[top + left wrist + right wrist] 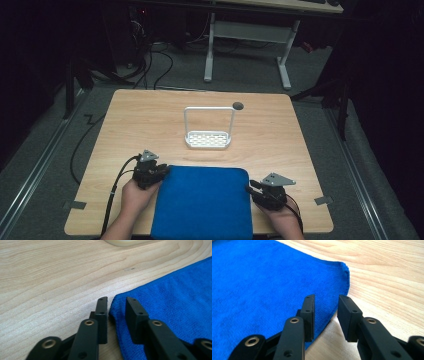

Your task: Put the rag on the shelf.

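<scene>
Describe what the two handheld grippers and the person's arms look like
Both the left gripper and the right gripper are black, each topped by a grey three-cornered plate and trailing a black cable. Their flat rectangular jaws hang on linkage bars with brass-coloured pivot rings. The forearms are bare, no sleeves.

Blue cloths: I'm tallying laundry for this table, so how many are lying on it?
1. The blue cloth lies flat at the near edge of the table, between the left gripper and the right gripper. Whether it is folded into layers cannot be told.
</scene>
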`<state>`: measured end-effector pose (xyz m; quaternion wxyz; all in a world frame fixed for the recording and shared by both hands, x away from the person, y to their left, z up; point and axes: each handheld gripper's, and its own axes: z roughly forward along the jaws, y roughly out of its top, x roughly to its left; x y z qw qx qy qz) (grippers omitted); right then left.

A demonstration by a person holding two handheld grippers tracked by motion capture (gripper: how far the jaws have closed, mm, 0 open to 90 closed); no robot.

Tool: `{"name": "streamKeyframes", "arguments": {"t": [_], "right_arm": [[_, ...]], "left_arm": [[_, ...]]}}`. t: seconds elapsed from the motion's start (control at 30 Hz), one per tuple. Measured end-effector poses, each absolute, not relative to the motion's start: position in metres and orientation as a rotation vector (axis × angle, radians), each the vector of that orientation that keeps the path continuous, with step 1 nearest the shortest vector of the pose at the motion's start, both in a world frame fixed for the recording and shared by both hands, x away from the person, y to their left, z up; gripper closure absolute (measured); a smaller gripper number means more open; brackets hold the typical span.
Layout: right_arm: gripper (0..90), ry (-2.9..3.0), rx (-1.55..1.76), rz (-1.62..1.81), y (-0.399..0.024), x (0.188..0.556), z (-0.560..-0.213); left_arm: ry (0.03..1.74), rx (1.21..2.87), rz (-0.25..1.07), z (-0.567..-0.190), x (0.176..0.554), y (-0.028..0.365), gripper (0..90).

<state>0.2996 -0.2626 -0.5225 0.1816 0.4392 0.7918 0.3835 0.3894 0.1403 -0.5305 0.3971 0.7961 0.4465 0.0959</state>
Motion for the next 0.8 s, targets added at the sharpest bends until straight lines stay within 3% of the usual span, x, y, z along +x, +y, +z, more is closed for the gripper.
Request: {"name": "streamKeyframes", "arguments": {"t": [0.2,0.4,0.5,0.8], "right_arm": [[67.8,2.175,1.256,1.072,-0.260,0.309,-0.514],[62.8,2.163,1.273,1.046,-0.259,0.330,-0.506],[56.0,2.131,1.282,1.022,-0.254,0.347,-0.499],[50.0,2.118,1.331,1.049,-0.260,0.343,-0.514]], "left_arm": [[1.088,2.007,0.237,-0.535,0.386,0.142,86.4],[1.091,1.990,0.227,-0.536,0.386,0.145,87.3],[1.090,1.982,0.227,-0.537,0.385,0.145,87.2],[1.088,1.981,0.235,-0.537,0.384,0.145,87.2]]}}
